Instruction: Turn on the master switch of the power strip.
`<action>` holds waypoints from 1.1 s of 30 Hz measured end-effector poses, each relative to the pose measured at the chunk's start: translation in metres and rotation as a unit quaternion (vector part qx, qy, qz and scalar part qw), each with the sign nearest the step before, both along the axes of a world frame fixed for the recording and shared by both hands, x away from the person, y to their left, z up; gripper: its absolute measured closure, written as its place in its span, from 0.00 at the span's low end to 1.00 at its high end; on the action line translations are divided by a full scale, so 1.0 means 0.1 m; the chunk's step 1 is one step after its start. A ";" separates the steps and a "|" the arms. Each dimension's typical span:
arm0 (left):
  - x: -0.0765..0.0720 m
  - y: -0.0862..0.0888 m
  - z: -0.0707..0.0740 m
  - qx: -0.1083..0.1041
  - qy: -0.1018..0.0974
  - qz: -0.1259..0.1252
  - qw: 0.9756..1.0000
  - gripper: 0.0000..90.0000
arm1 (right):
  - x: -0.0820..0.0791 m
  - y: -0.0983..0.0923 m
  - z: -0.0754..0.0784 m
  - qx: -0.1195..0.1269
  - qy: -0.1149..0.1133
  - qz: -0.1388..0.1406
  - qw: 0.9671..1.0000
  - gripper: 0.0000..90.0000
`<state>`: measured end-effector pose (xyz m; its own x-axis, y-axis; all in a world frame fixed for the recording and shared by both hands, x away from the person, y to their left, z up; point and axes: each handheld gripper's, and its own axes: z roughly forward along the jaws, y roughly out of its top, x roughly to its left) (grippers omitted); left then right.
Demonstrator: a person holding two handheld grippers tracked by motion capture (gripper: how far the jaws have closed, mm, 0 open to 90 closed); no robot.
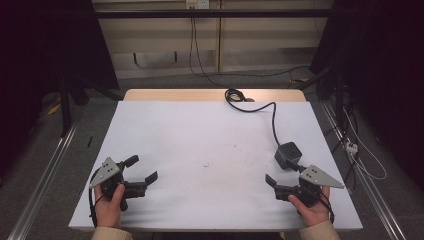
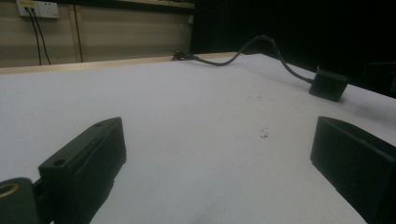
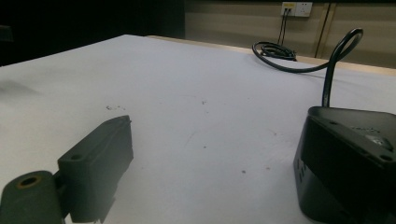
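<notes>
Your left gripper [image 1: 142, 169] sits low at the near left of the white table [image 1: 200, 135], jaws spread wide and pointing inward toward the middle, with nothing between them. In the left gripper view its two black jaws stand far apart over bare white surface. Your left hand [image 1: 109, 202] wraps the handle from below.

Your right gripper [image 1: 278, 176] rests at the near right, held by your right hand [image 1: 312, 206], jaws also parted and empty. In the right gripper view the left jaw rises at the lower left, and the black adapter box [image 3: 348, 158] fills the lower right so closely that you cannot tell the right jaw from it there.

From above, that black adapter box [image 1: 288, 154] lies on the table just beyond your right gripper's tip, near or touching it; contact cannot be judged. It is well apart from your left gripper, across the table. Its black cable [image 1: 272, 117] runs toward the far edge and ends in a loose coil [image 1: 234, 95] there.

A faint mark shows on the box's side in the right gripper view, too dark to read. A few small dark specks [image 1: 206, 165] dot the table's middle.
</notes>
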<state>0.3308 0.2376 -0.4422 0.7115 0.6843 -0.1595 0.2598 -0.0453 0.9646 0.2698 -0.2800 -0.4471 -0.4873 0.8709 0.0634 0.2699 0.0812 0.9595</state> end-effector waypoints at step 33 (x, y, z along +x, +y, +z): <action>0.01 -0.04 -0.02 0.007 0.002 -0.008 1.000 0.04 | 0.12 -0.23 0.08 -0.001 0.005 -0.010 1.000 0.48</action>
